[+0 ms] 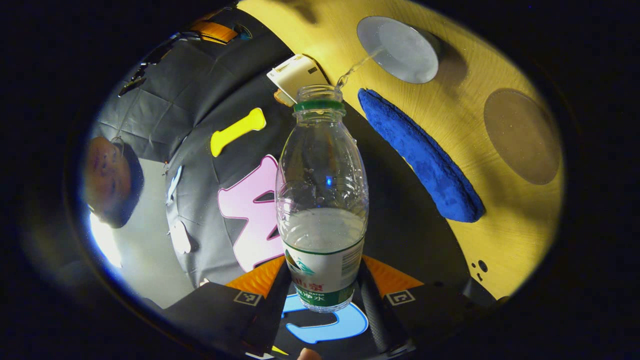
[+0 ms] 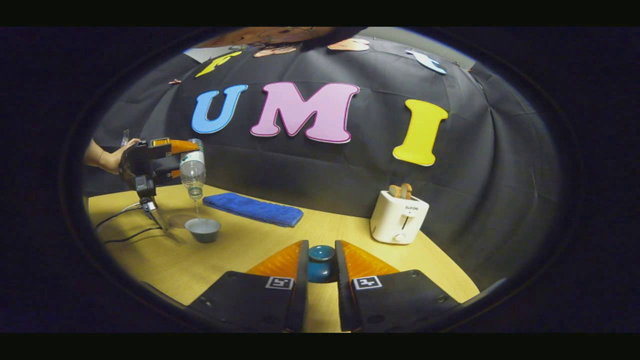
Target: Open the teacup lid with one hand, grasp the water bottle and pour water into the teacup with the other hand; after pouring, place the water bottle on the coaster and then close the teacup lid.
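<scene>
Your left claw [image 1: 322, 295] is clamped on the water bottle [image 1: 322, 200], both fingers pressing the labelled lower part from either side, with the open neck pointing away from the camera. In the left gripper view the bottle is tipped over and a thin stream of water [image 1: 357, 67] runs from its mouth into the grey teacup [image 1: 400, 50] just beyond it. Water fills roughly the lower third of the bottle near your fingers. The blue towel [image 1: 420, 155] lies on the yellow surface [image 1: 500, 240] beside the cup, and the round coaster [image 1: 522, 135] sits past the towel, apart from both the cup and the bottle.

Your right claw [image 2: 321, 267] is closed on the dark blue teacup lid [image 2: 321, 260], which sits pinched between the two fingers and held above the surface [image 2: 250, 250], well apart from the cup. From the right gripper view you can see the left claw [image 2: 175, 160] far off to the left, in a hand [image 2: 112, 157], holding the bottle [image 2: 193, 167] neck-down directly above the teacup [image 2: 202, 230], with the stream falling into it. The towel [image 2: 252, 209] lies just behind the cup, a clear round coaster [image 2: 177, 220] lies just beside the cup on its left, and cables [image 2: 120, 225] trail across the surface there. A white toaster [image 2: 398, 217] with bread in its slots stands off to the right.
</scene>
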A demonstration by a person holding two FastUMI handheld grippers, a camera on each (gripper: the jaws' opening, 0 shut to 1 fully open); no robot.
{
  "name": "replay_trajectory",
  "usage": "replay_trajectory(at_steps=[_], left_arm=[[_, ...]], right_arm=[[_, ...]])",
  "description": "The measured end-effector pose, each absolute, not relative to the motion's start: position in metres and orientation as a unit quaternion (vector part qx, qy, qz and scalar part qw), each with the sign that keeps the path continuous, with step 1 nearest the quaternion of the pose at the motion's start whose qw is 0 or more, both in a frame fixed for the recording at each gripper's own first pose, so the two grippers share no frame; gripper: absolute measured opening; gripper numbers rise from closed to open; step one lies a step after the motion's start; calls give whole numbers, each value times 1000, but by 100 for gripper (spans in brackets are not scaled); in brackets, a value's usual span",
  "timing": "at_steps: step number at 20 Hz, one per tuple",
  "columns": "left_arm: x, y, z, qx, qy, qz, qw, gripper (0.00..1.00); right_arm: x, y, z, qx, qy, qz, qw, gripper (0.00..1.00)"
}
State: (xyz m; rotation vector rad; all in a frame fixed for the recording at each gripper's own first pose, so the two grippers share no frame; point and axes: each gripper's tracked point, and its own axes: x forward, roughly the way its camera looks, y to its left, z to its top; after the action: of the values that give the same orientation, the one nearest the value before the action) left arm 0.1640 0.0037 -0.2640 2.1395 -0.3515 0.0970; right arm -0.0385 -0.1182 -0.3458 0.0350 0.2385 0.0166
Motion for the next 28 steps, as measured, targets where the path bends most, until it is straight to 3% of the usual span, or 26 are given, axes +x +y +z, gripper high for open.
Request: replay_trajectory(at_steps=[1, 3, 7, 8, 12, 13, 15, 16, 18, 20, 21, 22, 24, 27, 28], left_arm=[[163, 2, -265, 873, -148, 39, 463, 75], [164, 4, -265, 874, -152, 38, 461, 75], [164, 4, -262, 875, -154, 38, 458, 75], [165, 4, -263, 874, -153, 38, 459, 75], [164, 5, -262, 877, -148, 35, 457, 75], [165, 5, -262, 877, -147, 35, 457, 75], [165, 6, -264, 876, -140, 34, 461, 75], [164, 7, -265, 875, -136, 33, 463, 75], [163, 9, -267, 873, -120, 33, 472, 75], [169, 16, -273, 854, -84, 36, 512, 75], [172, 19, -278, 836, -68, 39, 542, 75], [171, 25, -284, 816, -51, 41, 574, 75], [166, 28, -289, 770, -30, 38, 637, 75], [158, 27, -301, 674, 7, 20, 738, 75], [155, 30, -300, 636, 23, 21, 771, 75]], right_arm=[[-39, -118, -345, 19, 118, 8, 993, 29], [-38, -118, -344, 20, 117, 8, 993, 34], [-39, -118, -343, 19, 115, 7, 993, 24], [-38, -118, -343, 18, 115, 6, 993, 29], [-39, -115, -343, 17, 114, 7, 993, 29], [-38, -115, -342, 17, 113, 8, 993, 34], [-38, -114, -343, 18, 114, 8, 993, 34], [-38, -113, -343, 19, 113, 8, 993, 29], [-38, -112, -343, 21, 114, 7, 993, 31], [-38, -111, -344, 22, 117, 7, 993, 24], [-37, -109, -345, 22, 119, 8, 993, 29], [-36, -108, -346, 22, 120, 8, 992, 24], [-35, -104, -347, 22, 122, 9, 992, 24], [-32, -97, -348, 22, 124, 12, 992, 34], [-31, -94, -348, 21, 124, 14, 992, 29]])
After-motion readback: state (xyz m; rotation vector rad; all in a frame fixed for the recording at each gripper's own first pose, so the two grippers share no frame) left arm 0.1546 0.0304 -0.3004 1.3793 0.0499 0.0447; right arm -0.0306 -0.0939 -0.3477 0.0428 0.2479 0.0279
